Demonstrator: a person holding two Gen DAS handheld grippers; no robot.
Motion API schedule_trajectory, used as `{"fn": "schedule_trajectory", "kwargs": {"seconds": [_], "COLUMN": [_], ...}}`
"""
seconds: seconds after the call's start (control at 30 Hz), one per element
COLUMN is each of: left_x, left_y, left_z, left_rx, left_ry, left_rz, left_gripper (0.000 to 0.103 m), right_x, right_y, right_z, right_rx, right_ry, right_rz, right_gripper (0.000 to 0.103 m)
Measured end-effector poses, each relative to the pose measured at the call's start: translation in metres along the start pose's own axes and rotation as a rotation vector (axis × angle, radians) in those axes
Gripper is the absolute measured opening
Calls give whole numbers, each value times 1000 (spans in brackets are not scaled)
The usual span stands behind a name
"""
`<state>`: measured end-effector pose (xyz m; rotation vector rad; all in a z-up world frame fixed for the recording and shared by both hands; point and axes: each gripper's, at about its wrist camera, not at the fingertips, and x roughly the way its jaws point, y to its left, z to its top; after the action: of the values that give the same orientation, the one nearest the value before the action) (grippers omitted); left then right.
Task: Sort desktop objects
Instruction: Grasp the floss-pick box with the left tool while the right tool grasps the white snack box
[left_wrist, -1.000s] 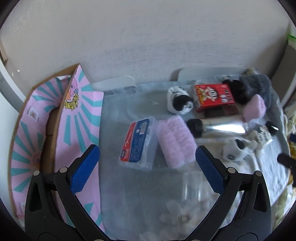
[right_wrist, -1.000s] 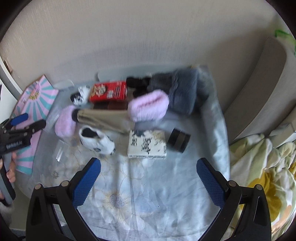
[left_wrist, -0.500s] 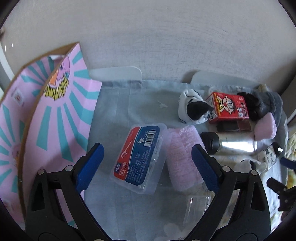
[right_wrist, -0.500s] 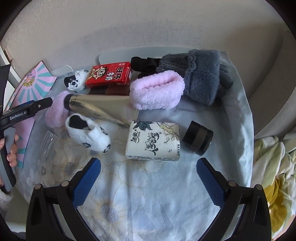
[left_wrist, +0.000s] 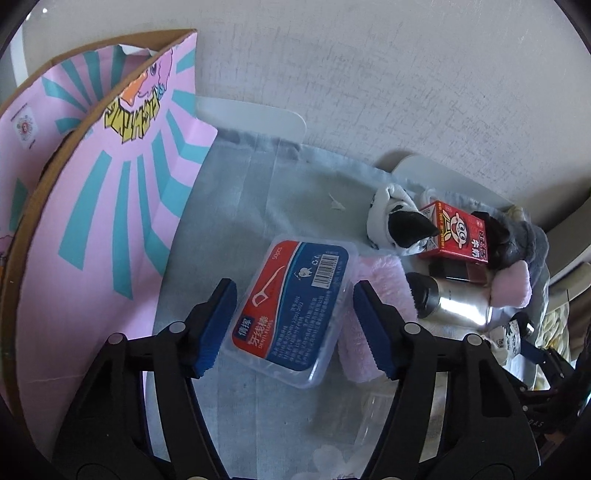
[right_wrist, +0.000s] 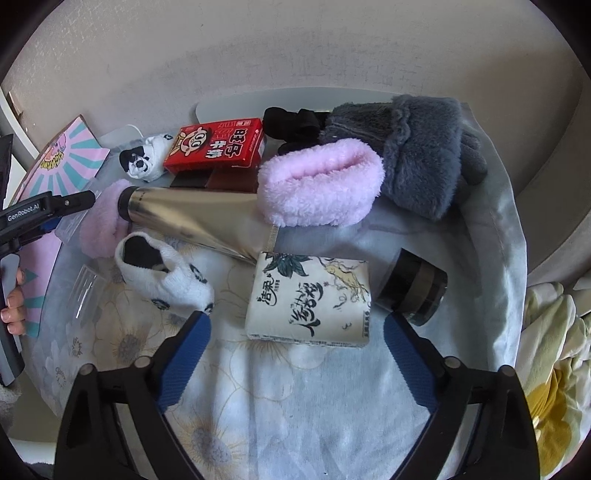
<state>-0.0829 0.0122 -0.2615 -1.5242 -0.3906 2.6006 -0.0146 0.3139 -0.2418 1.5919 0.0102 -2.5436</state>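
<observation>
A clear dental floss box (left_wrist: 295, 306) with a red and blue label lies on the pale cloth, between the blue pads of my left gripper (left_wrist: 295, 328). Its jaws are closing on the box's two sides, and I see no firm press from either pad. A white tissue pack (right_wrist: 310, 299) with ink drawings lies just beyond the tips of my right gripper (right_wrist: 295, 354). Its jaws stand wide on either side of the pack, are closing, and touch nothing.
A pink and teal cardboard box (left_wrist: 92, 221) stands at the left. Near the tissue pack lie a white sock (right_wrist: 162, 273), a silver tube (right_wrist: 195, 218), a pink fluffy piece (right_wrist: 321, 184), a grey glove (right_wrist: 413, 147), a red carton (right_wrist: 216, 146) and a dark jar (right_wrist: 413, 286).
My left gripper has come down over the floss box, rolled, and its jaws have narrowed around it. My right gripper has sunk toward the tissue pack and its jaws have narrowed slightly.
</observation>
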Motion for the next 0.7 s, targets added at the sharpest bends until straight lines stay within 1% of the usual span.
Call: {"fn": "schedule_trajectory", "kwargs": {"seconds": [0.1, 0.13, 0.3, 0.37, 0.4, 0.57, 0.7], "left_x": [0, 0, -2, -2, -3, -6, -11], "left_y": [0, -1, -1, -1, 0, -1, -6], "left_z": [0, 0, -4, -5, -5, -6, -7], "left_rx": [1, 5, 15, 13, 14, 21, 48], "left_ry": [-5, -6, -12, -17, -18, -22, -45], "left_rz": [-6, -8, -8, -12, -13, -12, -11], "left_gripper": [62, 61, 61, 61, 60, 58, 57], "right_x": [3, 4, 3, 2, 1, -3, -8], "right_y": [1, 2, 1, -1, -2, -9, -13], "right_z": [-1, -2, -5, -5, -5, -4, -1], "right_rx": [-17, -20, -30, -31, -32, -16, -6], "right_ry": [11, 16, 7, -2, -5, -19, -35], "right_rz": [-3, -3, -27, -43, -52, -53, -58], "right_gripper": [84, 78, 71, 62, 59, 59, 59]}}
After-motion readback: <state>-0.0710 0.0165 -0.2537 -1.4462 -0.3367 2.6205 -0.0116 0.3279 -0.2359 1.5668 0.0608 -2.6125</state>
